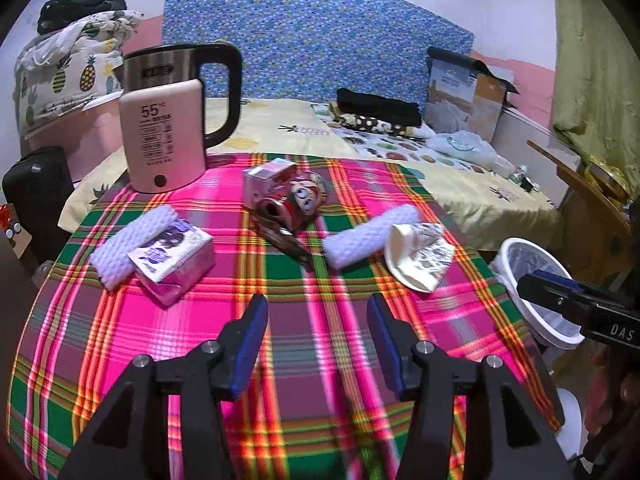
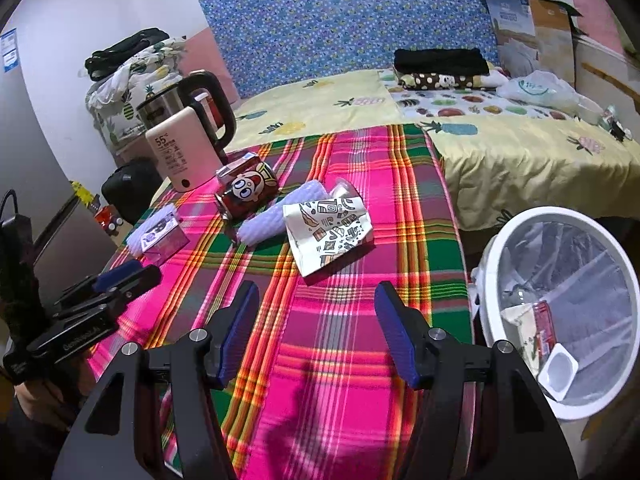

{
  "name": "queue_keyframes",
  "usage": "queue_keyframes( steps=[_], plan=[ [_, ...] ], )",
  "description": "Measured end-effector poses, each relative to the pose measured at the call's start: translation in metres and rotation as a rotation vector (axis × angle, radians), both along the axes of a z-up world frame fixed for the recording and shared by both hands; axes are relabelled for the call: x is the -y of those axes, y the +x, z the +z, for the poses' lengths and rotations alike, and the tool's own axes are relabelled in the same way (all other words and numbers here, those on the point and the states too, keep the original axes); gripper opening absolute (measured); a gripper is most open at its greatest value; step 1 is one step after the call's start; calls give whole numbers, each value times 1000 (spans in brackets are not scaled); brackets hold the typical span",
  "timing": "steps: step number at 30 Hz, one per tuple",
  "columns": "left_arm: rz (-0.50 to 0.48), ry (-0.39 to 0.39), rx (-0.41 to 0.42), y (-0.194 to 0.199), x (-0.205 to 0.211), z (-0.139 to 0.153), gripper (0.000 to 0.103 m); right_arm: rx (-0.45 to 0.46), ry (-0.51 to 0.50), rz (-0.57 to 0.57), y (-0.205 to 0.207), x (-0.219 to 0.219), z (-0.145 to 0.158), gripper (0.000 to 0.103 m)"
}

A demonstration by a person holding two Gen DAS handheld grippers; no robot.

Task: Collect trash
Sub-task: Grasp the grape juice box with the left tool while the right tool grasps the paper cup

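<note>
Two foam sleeves [image 1: 370, 235], one can [image 1: 294, 202], one bin [image 2: 560, 308]

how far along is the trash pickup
Partly done: the white bin already holds a few pieces, including a small white tub. Nothing is in hand; the left hand-held gripper and right hand-held gripper are both open and empty. Left on the table: flattened paper cup, can, purple carton, two foam sleeves.

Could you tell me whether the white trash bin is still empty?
No, the white trash bin already holds a red can and a white cup.
</note>
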State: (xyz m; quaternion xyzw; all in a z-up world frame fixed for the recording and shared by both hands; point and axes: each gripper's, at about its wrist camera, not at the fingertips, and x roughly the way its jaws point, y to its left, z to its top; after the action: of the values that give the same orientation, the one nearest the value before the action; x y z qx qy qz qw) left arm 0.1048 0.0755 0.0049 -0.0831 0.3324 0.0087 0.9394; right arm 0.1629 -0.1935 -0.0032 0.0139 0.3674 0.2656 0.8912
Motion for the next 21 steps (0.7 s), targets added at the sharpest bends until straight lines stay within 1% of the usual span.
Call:
queue_keyframes(
  steps=[6, 10, 15, 16, 18, 21],
  plan=[
    [62, 17, 3, 9, -30, -3, 58, -44, -8, -5, 15, -7, -11, 61],
    [102, 27, 3, 16, -53, -4, 60, -73, -20, -5, 25, -14, -20, 56],
    [122, 68, 15, 29, -71, -5, 63, -91, -28, -8, 35, -22, -24, 56],
    [126, 73, 16, 31, -75, -6, 64, -104, -23, -12, 38, -22, -26, 56],
    [126, 82, 11, 36, -84, -10, 69, -132, -14, -29, 45, -22, -31, 56],
    [124, 109, -8, 45, -95, -17, 70, -167, 11, -50, 52, -20, -37, 56]
  ],
)
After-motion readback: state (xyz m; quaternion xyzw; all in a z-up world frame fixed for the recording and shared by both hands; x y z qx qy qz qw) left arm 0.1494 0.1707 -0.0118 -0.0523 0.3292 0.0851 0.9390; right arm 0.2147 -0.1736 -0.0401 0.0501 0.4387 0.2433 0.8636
